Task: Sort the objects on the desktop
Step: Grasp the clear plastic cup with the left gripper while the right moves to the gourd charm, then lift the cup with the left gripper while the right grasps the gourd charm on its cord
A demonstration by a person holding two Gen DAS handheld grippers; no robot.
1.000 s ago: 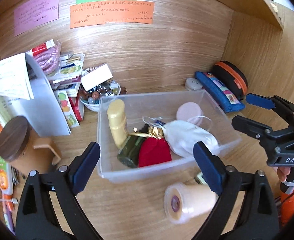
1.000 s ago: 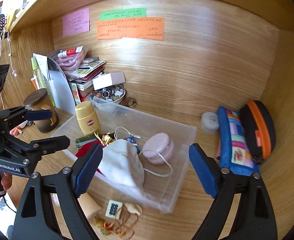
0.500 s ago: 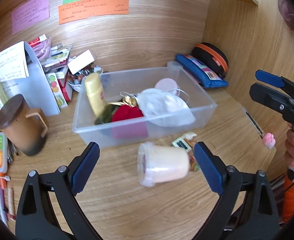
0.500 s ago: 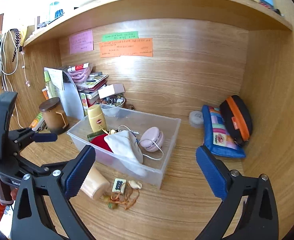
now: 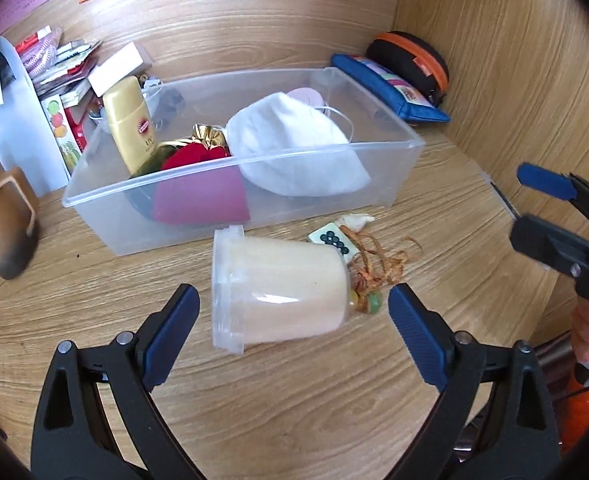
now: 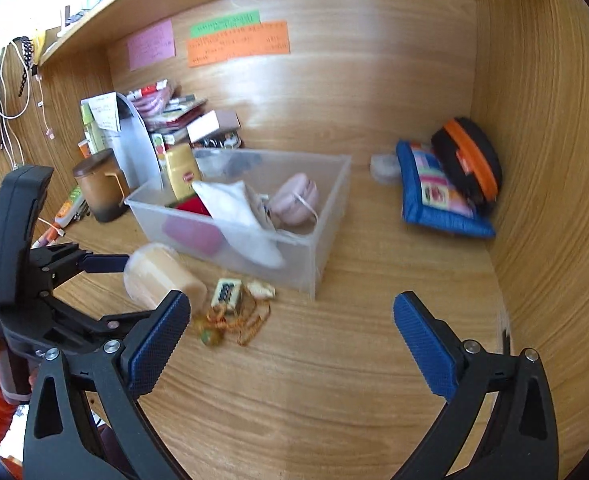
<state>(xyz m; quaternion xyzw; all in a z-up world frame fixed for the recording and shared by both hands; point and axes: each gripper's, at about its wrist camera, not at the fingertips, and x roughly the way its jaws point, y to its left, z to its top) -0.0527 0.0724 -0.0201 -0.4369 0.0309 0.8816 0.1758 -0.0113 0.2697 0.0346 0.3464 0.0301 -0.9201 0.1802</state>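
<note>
A cream plastic jar lies on its side on the wooden desk, in front of a clear plastic bin. My left gripper is open, its blue pads either side of the jar and just short of it. The jar also shows in the right wrist view. A mahjong-tile keychain with orange cord lies right of the jar. The bin holds a gold sunscreen bottle, a red pouch, a white cloth bag and a pink round case. My right gripper is open and empty, back from the bin.
A blue pencil case and a black-and-orange case lie at the back right corner. A brown lidded mug, a paper holder and stacked booklets stand at the left. The wooden wall closes the right side.
My left gripper has pulled back from the bin and dropped down toward the cream jar, which now fills the space between its pads. My right gripper has drawn back to the right.
</note>
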